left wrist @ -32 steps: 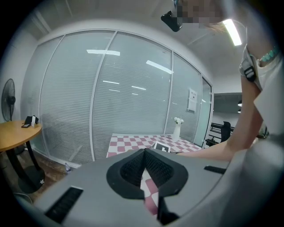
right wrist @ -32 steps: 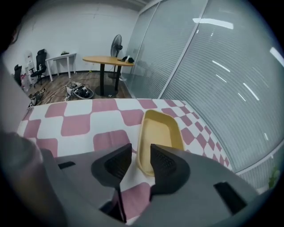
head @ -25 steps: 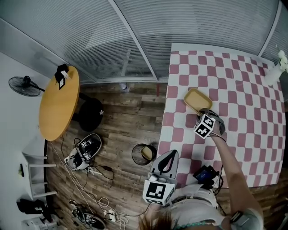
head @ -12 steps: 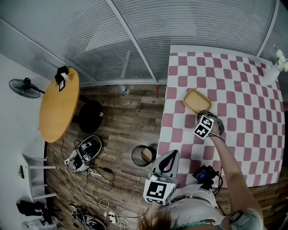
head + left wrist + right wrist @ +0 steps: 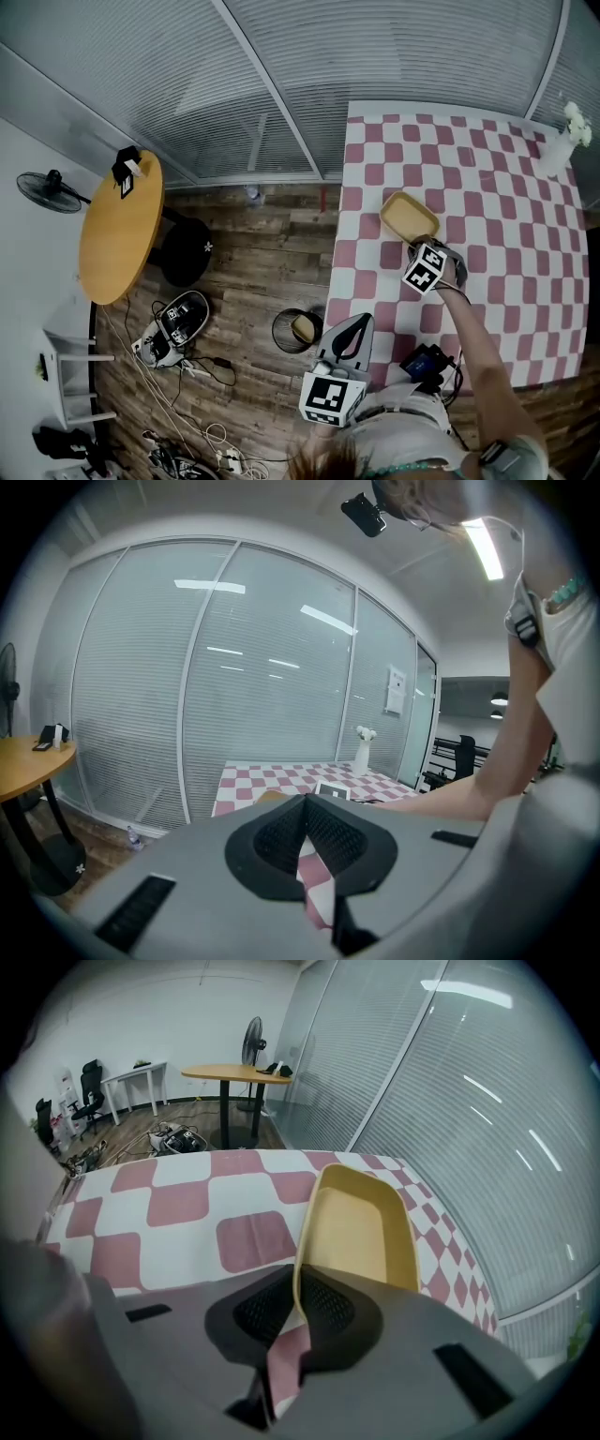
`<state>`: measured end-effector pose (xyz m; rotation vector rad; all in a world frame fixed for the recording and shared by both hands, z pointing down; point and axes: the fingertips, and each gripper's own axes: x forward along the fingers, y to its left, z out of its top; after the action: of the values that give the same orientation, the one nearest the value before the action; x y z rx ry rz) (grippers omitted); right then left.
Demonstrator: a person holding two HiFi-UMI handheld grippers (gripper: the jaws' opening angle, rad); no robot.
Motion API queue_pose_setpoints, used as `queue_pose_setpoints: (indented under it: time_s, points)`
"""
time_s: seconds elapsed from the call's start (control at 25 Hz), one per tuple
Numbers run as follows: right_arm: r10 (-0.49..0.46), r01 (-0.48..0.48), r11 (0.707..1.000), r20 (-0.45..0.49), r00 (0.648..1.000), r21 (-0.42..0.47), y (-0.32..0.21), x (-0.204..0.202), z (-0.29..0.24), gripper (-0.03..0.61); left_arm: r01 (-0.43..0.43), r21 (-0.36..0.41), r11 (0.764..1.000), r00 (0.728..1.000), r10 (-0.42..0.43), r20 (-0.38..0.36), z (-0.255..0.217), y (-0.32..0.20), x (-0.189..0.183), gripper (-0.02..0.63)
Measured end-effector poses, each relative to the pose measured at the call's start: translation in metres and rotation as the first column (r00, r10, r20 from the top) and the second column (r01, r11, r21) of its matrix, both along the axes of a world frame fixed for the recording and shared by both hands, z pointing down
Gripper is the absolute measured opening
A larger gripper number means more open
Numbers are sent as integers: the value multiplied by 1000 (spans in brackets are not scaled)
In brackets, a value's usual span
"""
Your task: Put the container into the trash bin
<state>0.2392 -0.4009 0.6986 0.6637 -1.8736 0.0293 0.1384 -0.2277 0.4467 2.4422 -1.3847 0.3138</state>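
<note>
Two grippers in frame, only one working; right gripper pitched steeply down over the checked table, jaws pinching the near rim of the yellow container; the thin wall stands edge-on between the black pads, and the rest of the tray runs away ahead of the tips, slightly to their right, resting on the cloth as far as I can tell; it looks empty. Left gripper held close to the body, jaws pressed together on nothing, pointing roughly level toward the table. Trash bin on the wood floor off the table's edge, behind and to the left of the right gripper's tips, below and left of the left gripper's tips; something pale yellow lies in it. Judgement: grasp made, lift not yet begun. To do it well: the bite is on one wall at one end only, so the tray will likely hang and swing from that rim; raise it clear of the cloth before swinging across; go slowly so the light plastic does not twist out of the pads; carry it past the table edge and low over the bin's mouth; the mouth looks little wider than the tray, so enter end-first and let go only once the hanging end is inside the rim; keep the left gripper out of the path.
</note>
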Motion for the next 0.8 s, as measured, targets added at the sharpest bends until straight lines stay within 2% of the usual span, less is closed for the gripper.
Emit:
queue_pose_setpoints:
  time_s: [0.32,0.56,0.8]
  points:
    - [41,-43,999,92,995,13,20,0,-40,14,-6,22,1000,1000,6,-8,-4,4,1,6]
    - [77,-84,996,213,974,26,43,-12,-83,14,-21,41,999,1000,21,-14,-11,10,2,6]
    - [78,-97,994,290,954,53,61,-19,-125,12,-37,67,997,999,38,-20,-21,17,5,6]
